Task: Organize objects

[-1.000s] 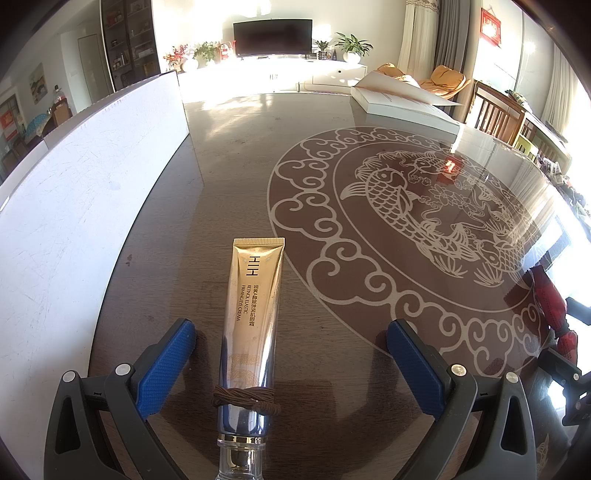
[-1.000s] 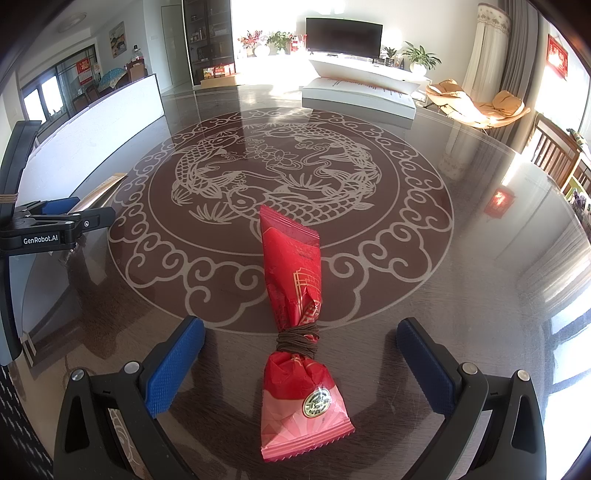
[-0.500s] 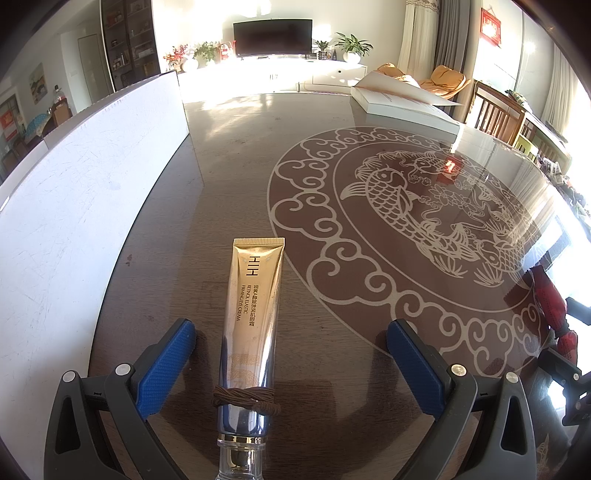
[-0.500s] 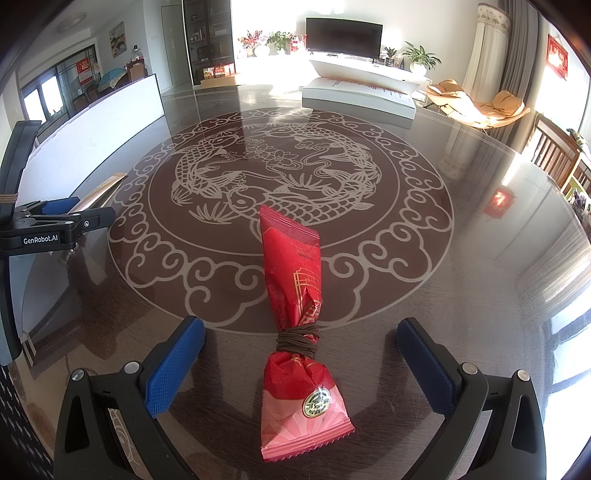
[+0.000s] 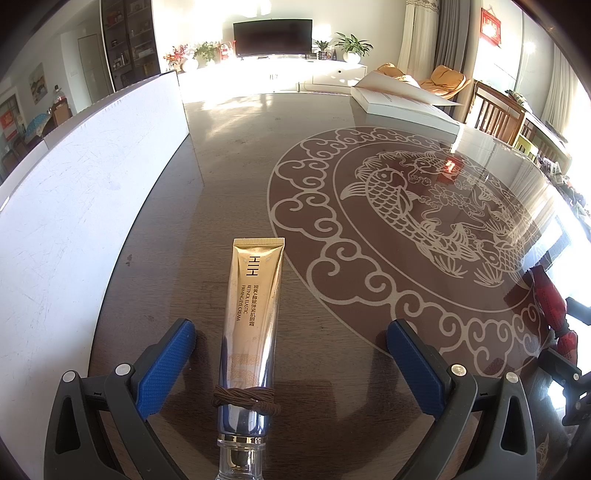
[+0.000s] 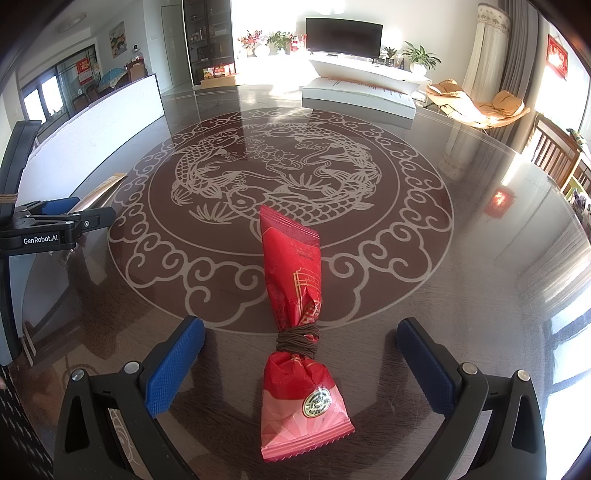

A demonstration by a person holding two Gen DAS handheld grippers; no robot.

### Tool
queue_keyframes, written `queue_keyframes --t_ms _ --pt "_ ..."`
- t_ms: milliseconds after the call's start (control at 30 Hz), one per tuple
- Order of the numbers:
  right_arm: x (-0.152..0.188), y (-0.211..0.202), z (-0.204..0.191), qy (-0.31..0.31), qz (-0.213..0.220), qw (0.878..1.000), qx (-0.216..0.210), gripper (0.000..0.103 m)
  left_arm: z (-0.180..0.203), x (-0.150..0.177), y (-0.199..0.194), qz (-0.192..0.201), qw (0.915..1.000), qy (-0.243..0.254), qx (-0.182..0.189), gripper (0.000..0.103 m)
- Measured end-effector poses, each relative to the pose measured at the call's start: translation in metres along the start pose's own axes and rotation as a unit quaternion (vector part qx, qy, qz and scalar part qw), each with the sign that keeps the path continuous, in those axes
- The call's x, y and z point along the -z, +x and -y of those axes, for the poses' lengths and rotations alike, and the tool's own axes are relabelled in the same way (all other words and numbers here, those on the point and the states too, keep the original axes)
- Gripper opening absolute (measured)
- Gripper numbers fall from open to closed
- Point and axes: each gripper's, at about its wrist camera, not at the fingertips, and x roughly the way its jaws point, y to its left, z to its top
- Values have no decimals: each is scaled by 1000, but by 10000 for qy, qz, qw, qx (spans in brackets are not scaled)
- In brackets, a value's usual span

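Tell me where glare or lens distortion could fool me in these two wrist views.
Left wrist view: sun blows out the TV cabinet and streaks the glass tabletop; fisheye bows the white board. Right wrist view: the windows behind the TV are overexposed, glare whitens the table's right edge; the red snack packet stays sharp.

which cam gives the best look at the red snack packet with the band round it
The right wrist view. The red snack packet lies full length on the table between the open right gripper's fingers, brown band and round seal plain. The left wrist view catches only a part of it at the far right edge, cut off by the other gripper.
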Motion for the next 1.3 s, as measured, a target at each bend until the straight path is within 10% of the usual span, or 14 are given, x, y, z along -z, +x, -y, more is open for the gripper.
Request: queue_keyframes --t_ms 733,833,933,1000,1033,1167,1300 --pt "-10 6 1 -231 -317 9991 -177 103 -28 -5 -10 -854 9919 296 897 103" --pt "-19 9 4 -305 -781 9961 -259 103 -18 -4 -7 -660 9947 709 347 81" --pt "-27 4 11 -138 -852 9938 -705 103 -20 -3 -15 -509 9956 696 368 33" --pt "-33 -2 12 -176 -744 9937 -824 102 -20 2 -18 -450 9953 745 415 25" --pt "-35 -2 10 -248 -750 9936 -802 96 -20 5 -20 -398 9953 795 377 25" --pt "-34 4 3 -519 -1055 9914 -580 19 -26 21 -33 -257 9969 562 496 25" --pt "-37 -13 4 -342 -862 9931 -723 19 -39 33 -59 32 9966 66 818 25"
